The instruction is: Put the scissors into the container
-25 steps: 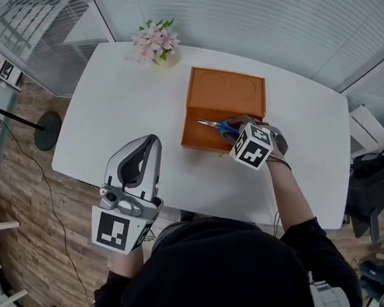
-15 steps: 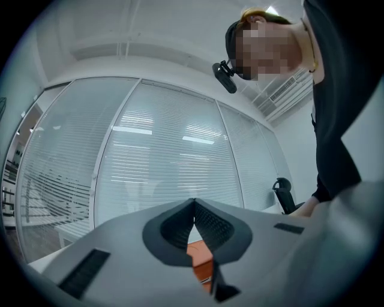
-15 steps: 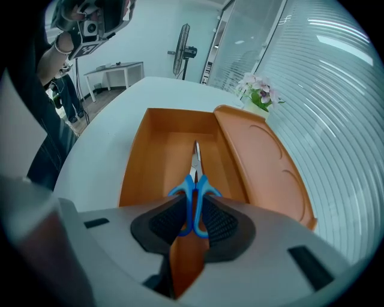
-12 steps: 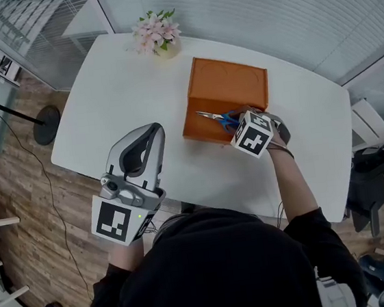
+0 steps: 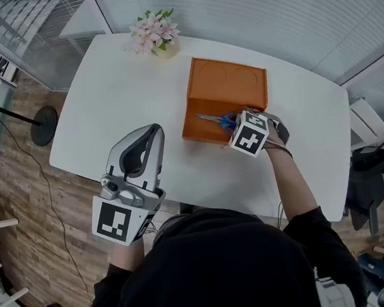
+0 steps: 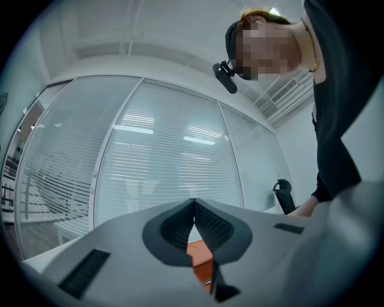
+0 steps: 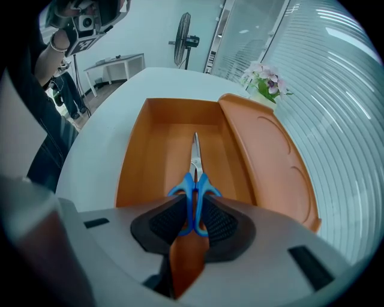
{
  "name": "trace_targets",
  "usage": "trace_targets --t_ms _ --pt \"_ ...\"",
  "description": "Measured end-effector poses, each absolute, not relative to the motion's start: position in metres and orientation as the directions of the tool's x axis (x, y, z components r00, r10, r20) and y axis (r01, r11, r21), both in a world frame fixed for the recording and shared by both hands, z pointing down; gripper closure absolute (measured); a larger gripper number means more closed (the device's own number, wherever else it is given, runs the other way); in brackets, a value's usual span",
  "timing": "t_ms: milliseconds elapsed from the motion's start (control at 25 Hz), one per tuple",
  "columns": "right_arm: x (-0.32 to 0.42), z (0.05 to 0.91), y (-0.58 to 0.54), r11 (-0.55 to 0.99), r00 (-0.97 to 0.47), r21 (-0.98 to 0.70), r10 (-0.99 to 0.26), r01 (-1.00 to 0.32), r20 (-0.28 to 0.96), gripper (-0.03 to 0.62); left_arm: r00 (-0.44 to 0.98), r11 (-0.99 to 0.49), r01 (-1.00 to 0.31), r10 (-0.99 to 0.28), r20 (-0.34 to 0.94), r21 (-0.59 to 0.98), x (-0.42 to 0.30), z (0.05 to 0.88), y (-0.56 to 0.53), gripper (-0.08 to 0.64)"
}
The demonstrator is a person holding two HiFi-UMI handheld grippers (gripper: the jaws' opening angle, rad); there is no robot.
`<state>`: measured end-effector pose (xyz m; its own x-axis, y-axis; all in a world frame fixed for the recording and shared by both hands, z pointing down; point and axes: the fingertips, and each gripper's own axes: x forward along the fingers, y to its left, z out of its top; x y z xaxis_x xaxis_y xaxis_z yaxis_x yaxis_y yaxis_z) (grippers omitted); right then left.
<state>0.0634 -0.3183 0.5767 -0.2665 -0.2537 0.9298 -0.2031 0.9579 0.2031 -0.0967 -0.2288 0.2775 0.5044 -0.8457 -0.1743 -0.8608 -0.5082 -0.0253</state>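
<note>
Now right hand-held gripper (image 7: 193, 210) pinches scissors (image 7: 195, 157) over container (image 7: 135, 157); left hand-held gripper (image 6: 194, 205) pressed together, flowers (image 5: 155, 33) beyond.

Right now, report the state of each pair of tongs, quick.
Left tongs: shut, nothing between them.
Right tongs: shut on the blue handles of the scissors, blades pointing over the orange container.

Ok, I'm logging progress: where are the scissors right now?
In the right gripper view, the scissors are clamped in the right gripper, blades over the orange container.
</note>
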Motion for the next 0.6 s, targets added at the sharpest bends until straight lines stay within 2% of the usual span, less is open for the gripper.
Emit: trace_targets --t_ms 600 --pt "0.0606 0.5772 -0.3143 0.961 -0.26 0.189 -0.239 -0.204 0.936 0.497 0.509 -0.515 -0.857 -0.843 -0.176 -0.015 -0.096 0.2787 -0.2278 0.549"
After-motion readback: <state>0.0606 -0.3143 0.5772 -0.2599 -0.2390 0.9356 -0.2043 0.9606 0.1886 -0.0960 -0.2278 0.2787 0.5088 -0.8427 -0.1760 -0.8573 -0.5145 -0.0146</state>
